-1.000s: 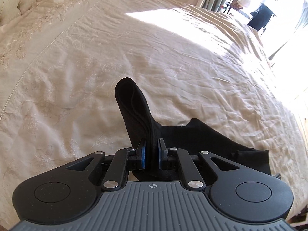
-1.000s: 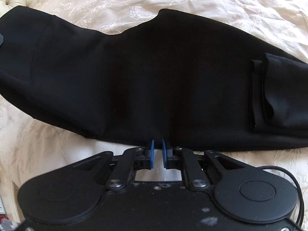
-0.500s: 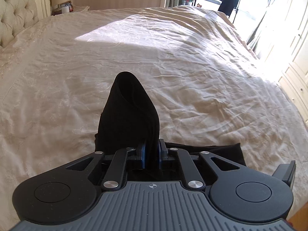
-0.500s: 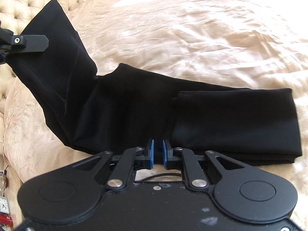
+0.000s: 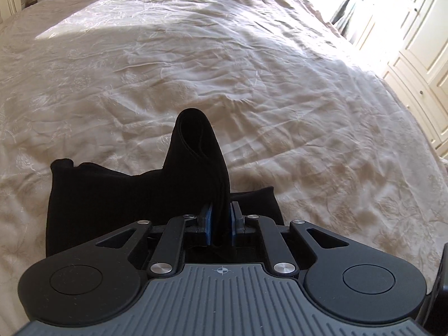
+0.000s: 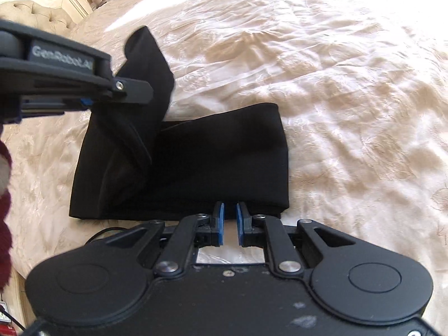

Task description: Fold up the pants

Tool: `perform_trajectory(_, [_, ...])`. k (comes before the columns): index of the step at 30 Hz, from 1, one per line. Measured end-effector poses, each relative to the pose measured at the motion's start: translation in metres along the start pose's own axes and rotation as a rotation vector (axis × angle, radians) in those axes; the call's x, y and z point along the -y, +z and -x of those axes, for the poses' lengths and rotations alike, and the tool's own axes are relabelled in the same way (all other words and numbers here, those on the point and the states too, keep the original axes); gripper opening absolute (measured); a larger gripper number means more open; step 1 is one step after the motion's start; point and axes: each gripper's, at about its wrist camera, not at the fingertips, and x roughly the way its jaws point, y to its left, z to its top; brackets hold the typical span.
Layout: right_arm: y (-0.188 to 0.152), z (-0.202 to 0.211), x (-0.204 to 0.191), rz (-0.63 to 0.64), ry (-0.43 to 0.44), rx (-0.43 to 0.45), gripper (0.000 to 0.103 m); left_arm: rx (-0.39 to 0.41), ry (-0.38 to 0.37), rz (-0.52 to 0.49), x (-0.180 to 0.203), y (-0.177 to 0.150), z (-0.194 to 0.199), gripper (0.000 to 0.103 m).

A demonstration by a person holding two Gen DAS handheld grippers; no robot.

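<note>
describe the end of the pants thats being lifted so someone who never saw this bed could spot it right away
On the cream bedspread lie black pants, folded into a flat block. At the block's left side, one end of the pants rises off the bed, pinched in the left gripper. It is the only part standing up; the rest lies flat.

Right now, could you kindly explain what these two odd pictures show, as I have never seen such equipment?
A person holds a two-finger gripper in each hand; a camera on each looks forward along its fingers. One picture comes from the left gripper, the other from the right gripper. Black pants, partly folded, lie on a cream bedspread. The left gripper is shut on one end of the pants and holds it up. The right gripper is at the pants' near edge, jaws nearly together; whether it grips cloth is unclear.
</note>
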Motion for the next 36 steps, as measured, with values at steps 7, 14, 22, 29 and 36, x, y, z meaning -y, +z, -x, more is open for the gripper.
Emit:
perform_trajectory(7, [0.009,-0.003,0.021,-0.019,-0.011,-0.007,0.014,-0.042,-0.016,-0.056,0.031,-0.005,-0.010,0.016])
perform_trajectory(14, [0.016,0.002,0.039,-0.069,-0.049,0.017,0.019,0.006,-0.006,-0.140,0.050,0.001,0.001,0.019])
perform_trajectory(22, [0.036,0.003,0.037,-0.059,-0.017,0.094,0.032,-0.057,0.172,0.032,-0.028,-0.008,0.005,0.019])
perform_trajectory(29, [0.053,-0.031,0.023,-0.030,-0.003,0.059,0.039,-0.145,0.332,0.212,-0.115,-0.024,0.006,0.019])
perform_trajectory(36, [0.059,-0.058,0.028,-0.099,-0.008,0.009,0.046,-0.195,0.361,0.300,-0.161,-0.042,0.016,0.019])
